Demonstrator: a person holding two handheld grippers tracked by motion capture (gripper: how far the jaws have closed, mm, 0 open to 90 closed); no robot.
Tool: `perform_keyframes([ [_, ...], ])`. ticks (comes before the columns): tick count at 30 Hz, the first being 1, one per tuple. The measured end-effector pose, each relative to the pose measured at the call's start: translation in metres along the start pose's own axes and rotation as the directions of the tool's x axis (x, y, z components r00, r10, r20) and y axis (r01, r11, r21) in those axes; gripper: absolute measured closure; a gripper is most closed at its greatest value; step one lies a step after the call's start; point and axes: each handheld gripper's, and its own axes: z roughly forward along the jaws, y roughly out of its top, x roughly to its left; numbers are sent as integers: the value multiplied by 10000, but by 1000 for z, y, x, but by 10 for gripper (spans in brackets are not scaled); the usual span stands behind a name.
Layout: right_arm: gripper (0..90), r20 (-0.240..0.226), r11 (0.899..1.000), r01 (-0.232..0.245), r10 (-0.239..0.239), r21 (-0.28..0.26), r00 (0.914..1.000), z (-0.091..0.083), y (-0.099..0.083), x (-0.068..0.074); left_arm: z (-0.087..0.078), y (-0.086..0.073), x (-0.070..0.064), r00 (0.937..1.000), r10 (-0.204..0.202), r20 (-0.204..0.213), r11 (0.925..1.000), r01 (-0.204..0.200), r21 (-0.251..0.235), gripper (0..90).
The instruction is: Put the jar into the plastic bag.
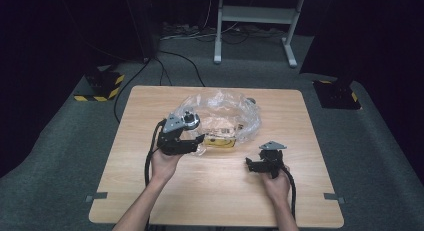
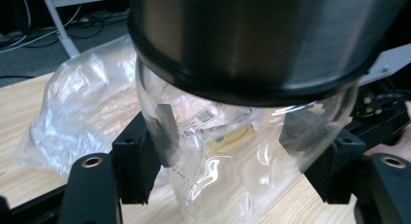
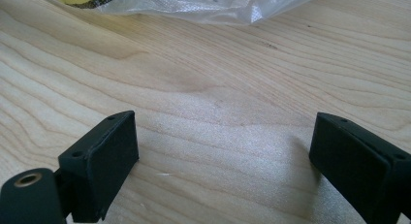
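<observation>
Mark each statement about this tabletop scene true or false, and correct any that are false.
1. The left gripper has its jaws on either side of a clear glass jar with a metal lid. True.
2. The right gripper holds the plastic bag. False: its jaws stand wide apart over bare wooden table, with nothing between them.
3. A crumpled clear plastic bag lies on the table behind the grippers. True.
4. The plastic bag is empty. False: something yellowish shows through it in the high view.
5. The right gripper touches the bag. False: in the high view it sits apart from it, nearer the person.
</observation>
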Motion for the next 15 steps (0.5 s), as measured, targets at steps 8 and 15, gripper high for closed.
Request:
perform_keyframes([
  [8, 100, 0, 10000, 0, 0, -2, 10000, 0, 0, 0, 4, 20, 1, 9997, 181, 132, 9998, -181, -42, 318],
  [15, 100, 2, 10000, 14, -14, -6, 10000, 0, 0, 0, 13, 39, 7, 9998, 123, 143, 9997, -120, -208, 318],
])
